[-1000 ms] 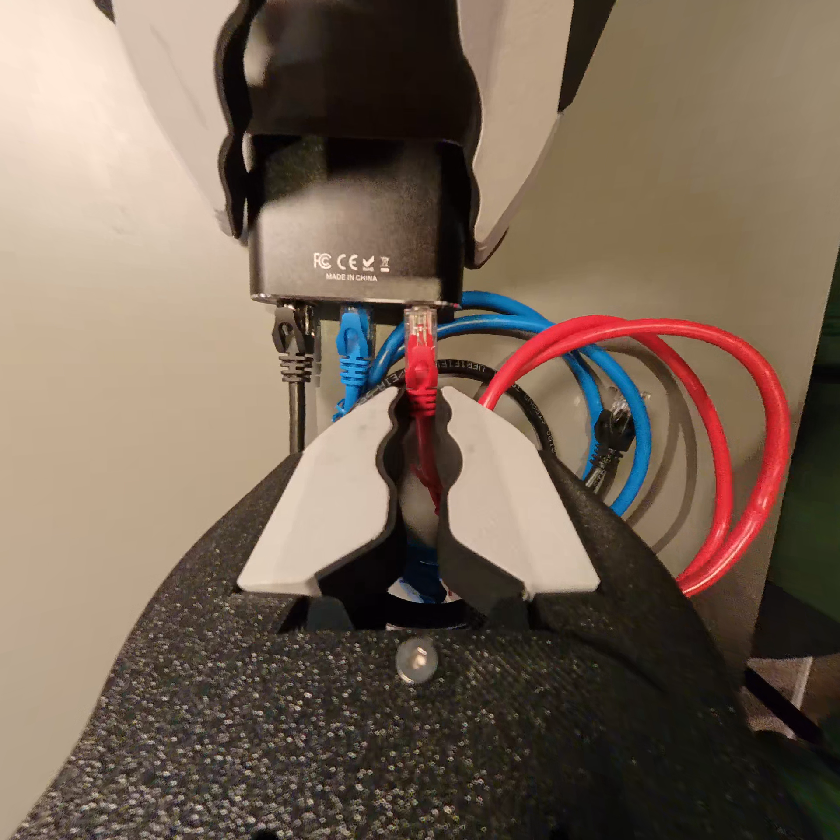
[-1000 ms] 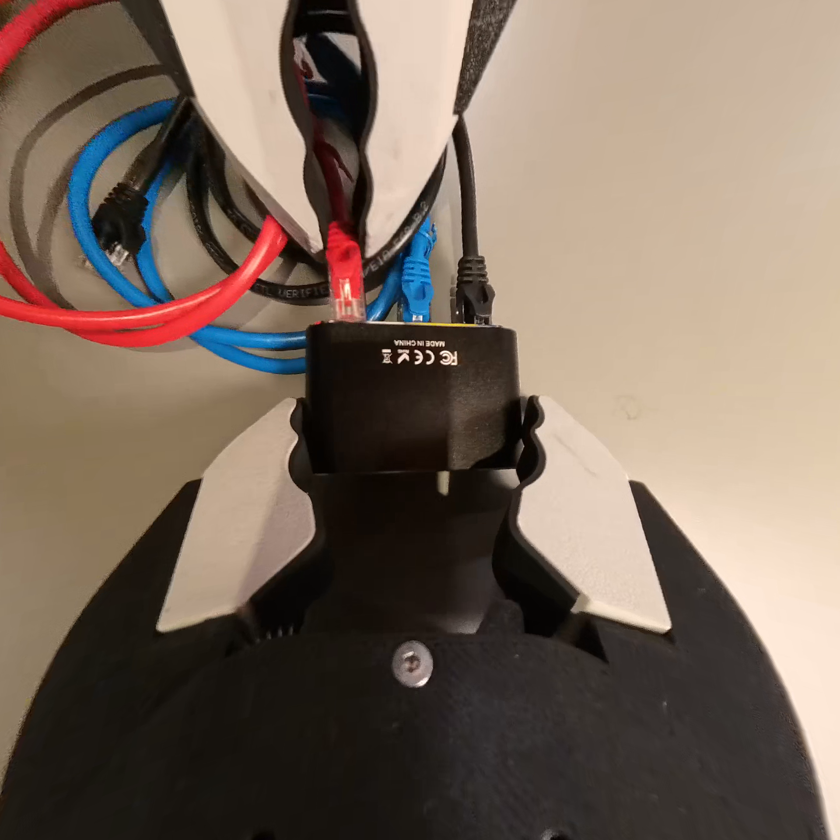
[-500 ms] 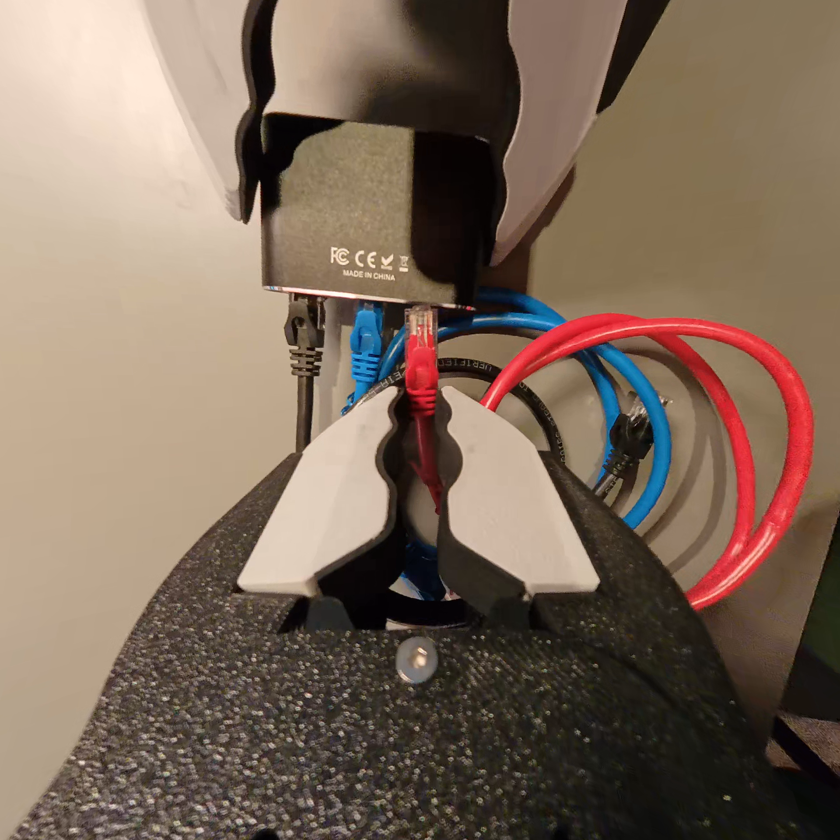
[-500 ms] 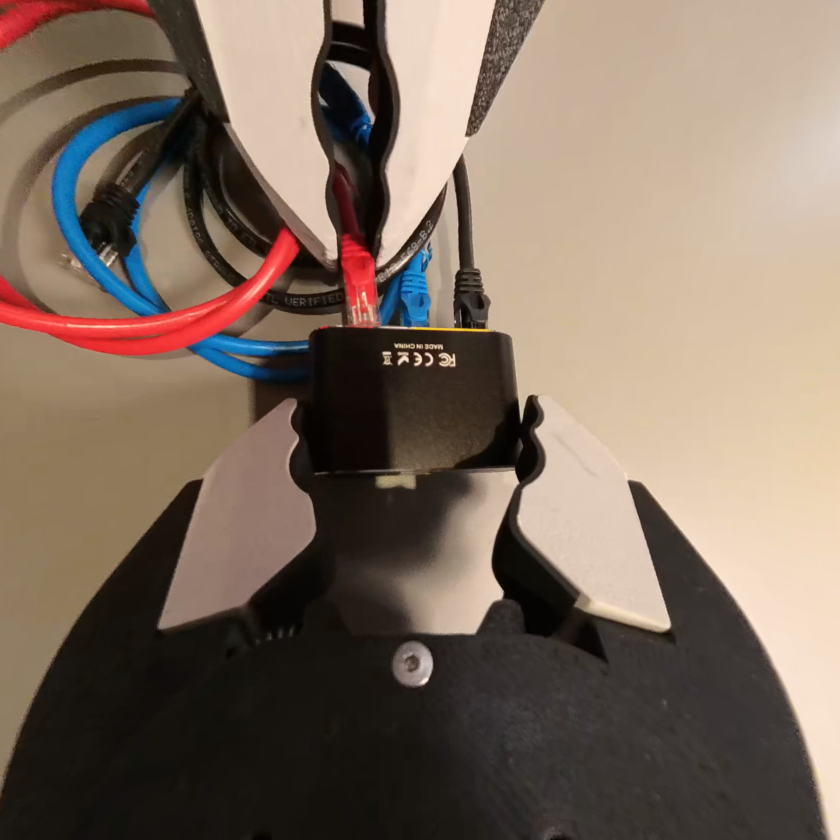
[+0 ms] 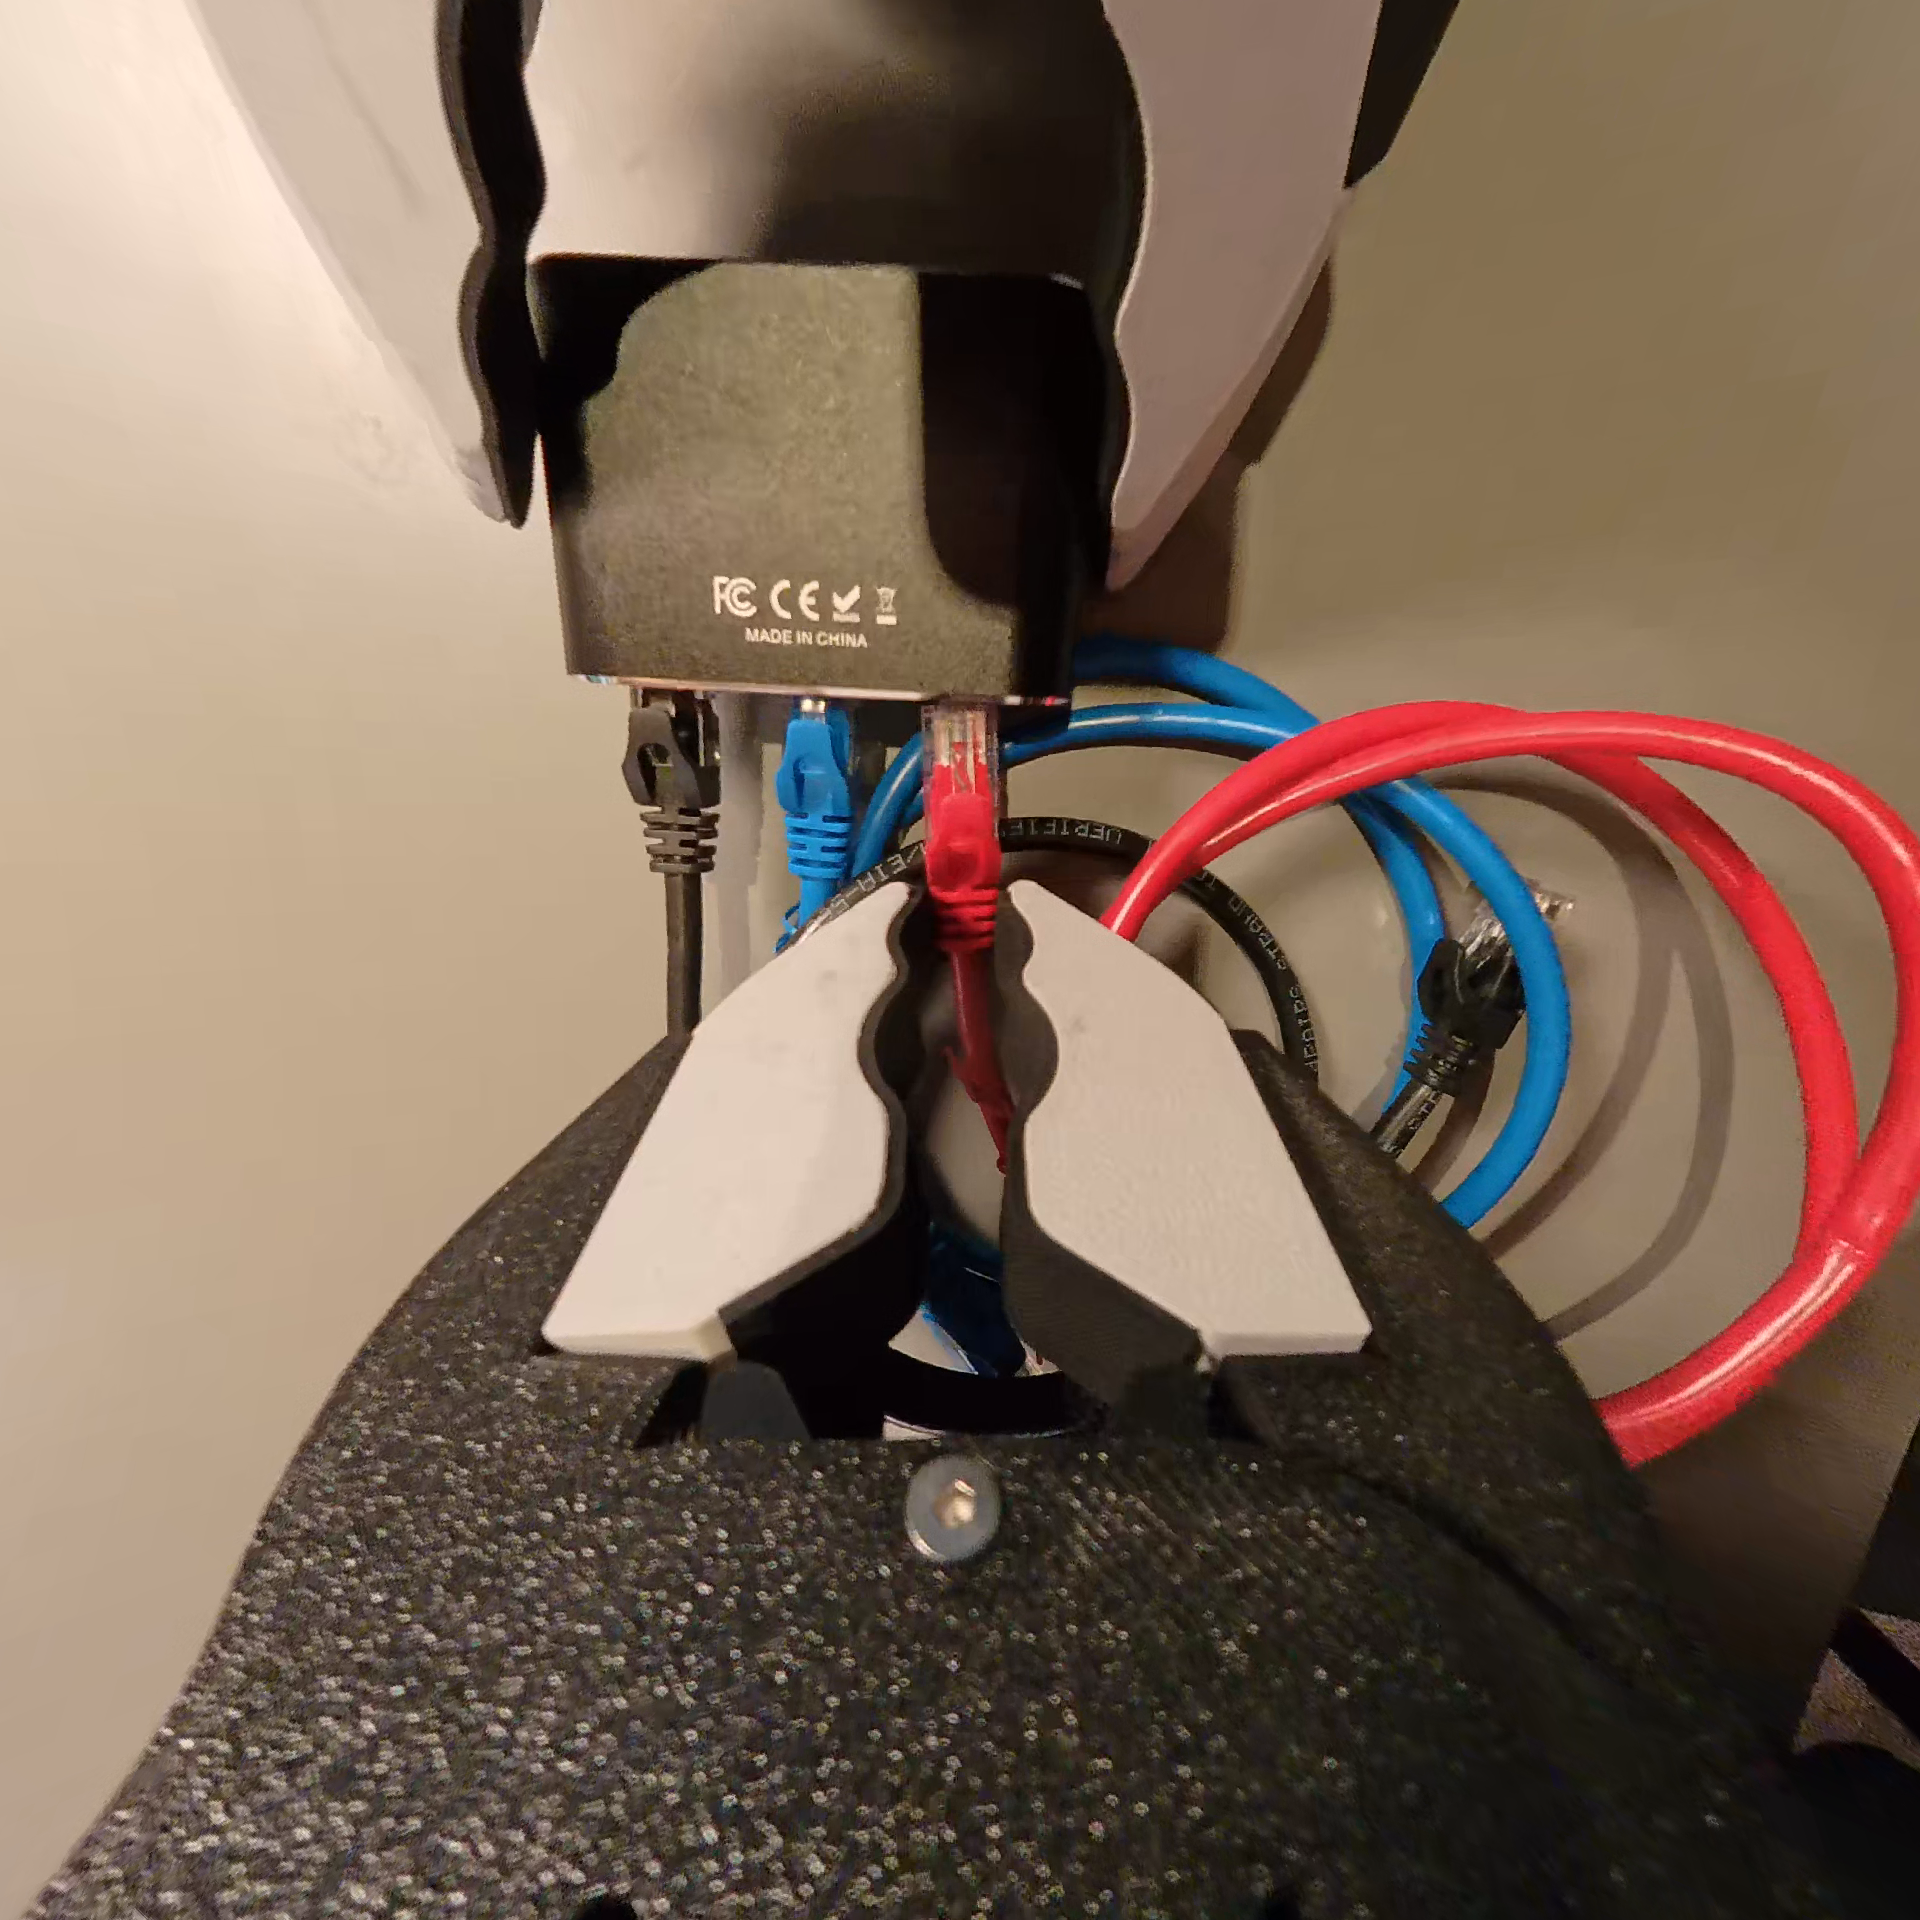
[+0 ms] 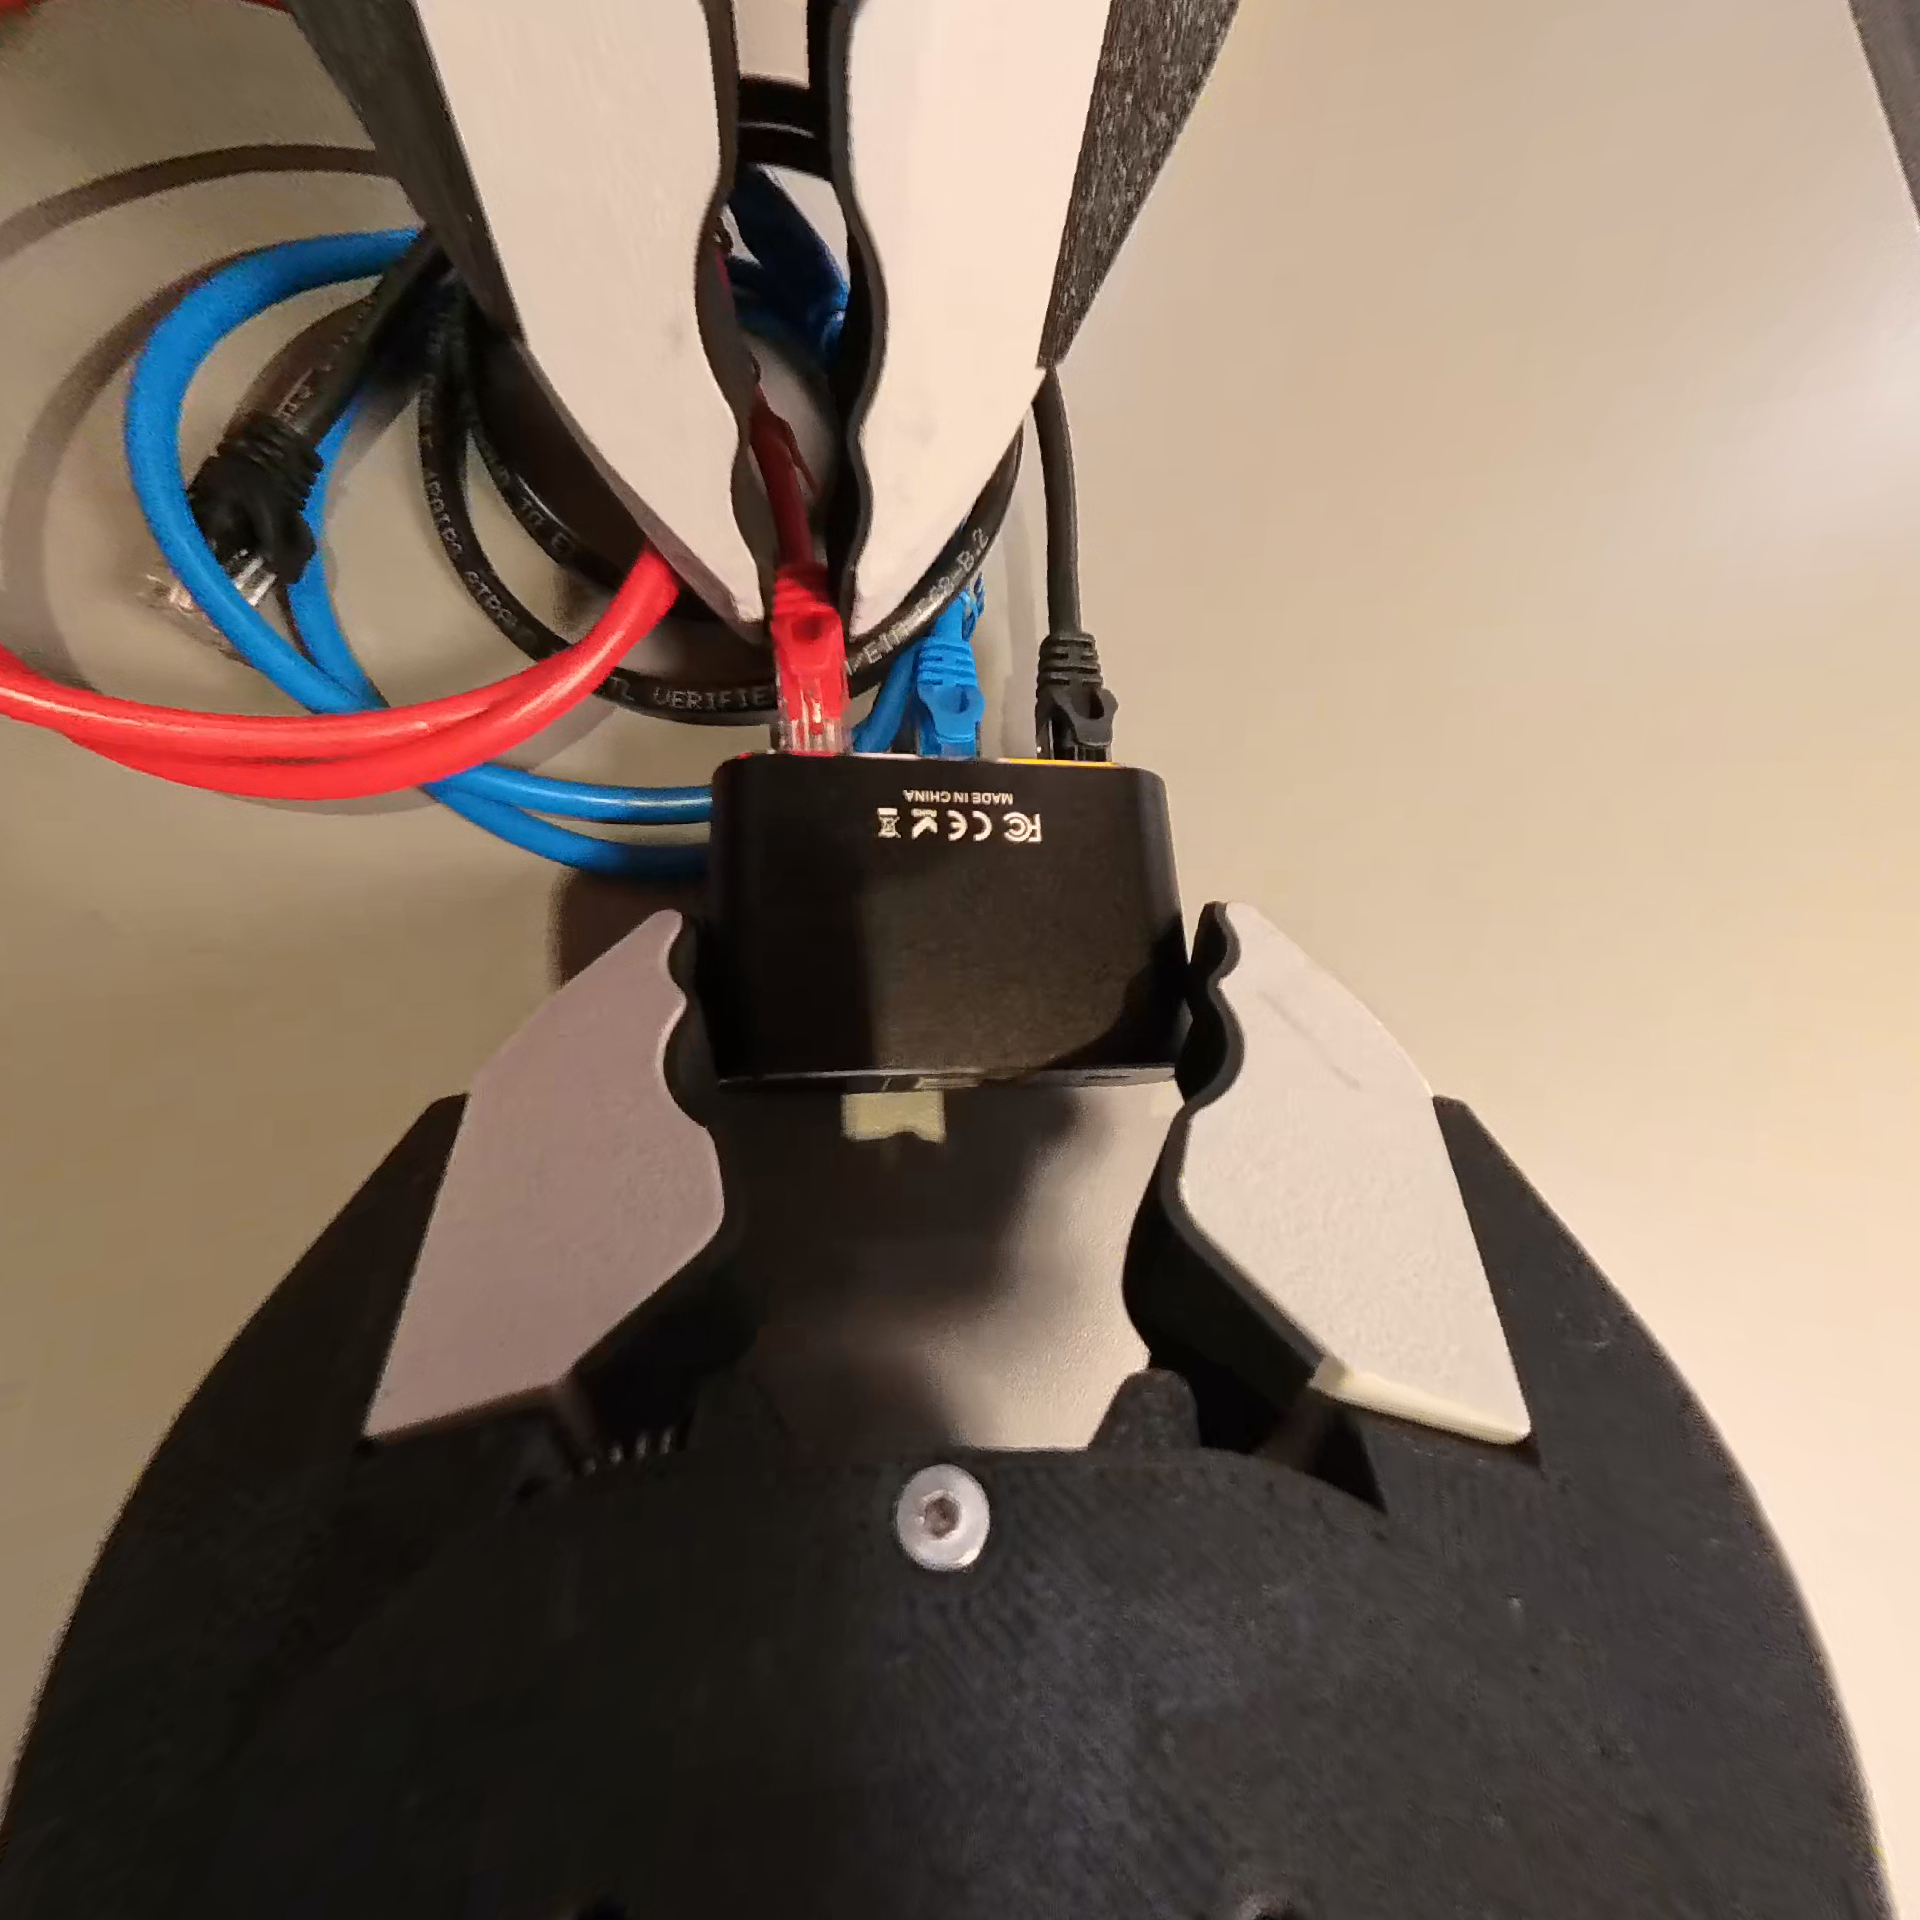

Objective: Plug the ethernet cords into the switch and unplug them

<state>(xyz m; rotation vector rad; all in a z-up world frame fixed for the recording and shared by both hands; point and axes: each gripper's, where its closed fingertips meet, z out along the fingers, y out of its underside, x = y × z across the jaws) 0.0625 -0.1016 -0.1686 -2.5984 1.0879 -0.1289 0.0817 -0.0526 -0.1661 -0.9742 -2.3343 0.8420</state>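
Red cable loops sweep wide to the right in the left wrist view, where the left hand-held gripper (image 5: 961, 914) pinches the red ethernet cord (image 5: 961, 831) just behind its plug, which sits at a port of the black switch (image 5: 790, 488). Beside it a blue ethernet cord (image 5: 816, 800) and a black ethernet cord (image 5: 673, 790) are plugged in. Blue loops and a loose black plug (image 5: 1460, 987) lie tangled behind, crowding the gripper's right side. Underneath is a plain beige table (image 5: 260, 831).

From the right wrist view, the right hand-held gripper (image 6: 940, 997) clamps the switch (image 6: 935, 935) by its two short sides. Beyond it the left hand-held gripper (image 6: 795, 613) covers much of the coiled cables. The beige table (image 6: 1507, 623) is bare to the right.
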